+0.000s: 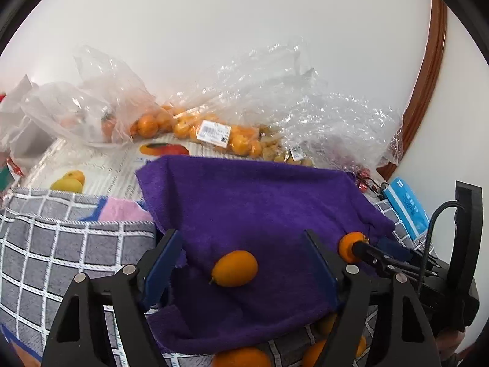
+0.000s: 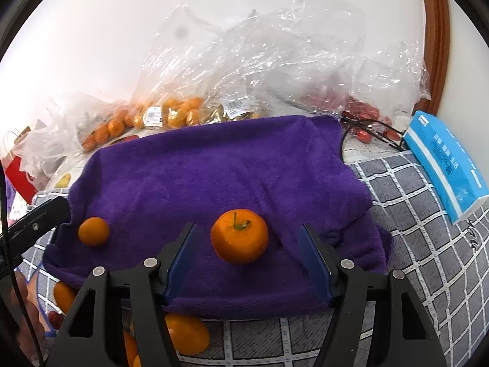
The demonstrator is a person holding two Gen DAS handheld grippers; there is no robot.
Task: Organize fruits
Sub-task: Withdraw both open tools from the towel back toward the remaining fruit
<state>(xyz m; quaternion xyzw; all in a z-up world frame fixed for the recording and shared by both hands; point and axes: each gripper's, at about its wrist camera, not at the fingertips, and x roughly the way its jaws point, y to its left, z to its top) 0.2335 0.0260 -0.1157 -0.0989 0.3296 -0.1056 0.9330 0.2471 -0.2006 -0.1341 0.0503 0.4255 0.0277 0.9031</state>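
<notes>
Both claws, left claw [image 1: 241, 270] and right claw [image 2: 249, 257], gape apart, holding nothing. At lower centre, an oval orange kumquat [image 1: 234, 268] and a round stemmed tangerine [image 2: 239, 236] lie on the purple fleece towel [image 2: 214, 177]; bagged fruit [image 2: 180, 113] still awaits sorting.

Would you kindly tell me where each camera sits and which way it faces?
Left wrist: sits behind the open left claw, faces the wall across the purple towel, framing an oval orange fruit; right claw enters at right.
Right wrist: sits behind the open right claw, faces the same way, framing a stemmed mandarin.
Shared: towel, both fruits, plastic bags, blue box.
</notes>
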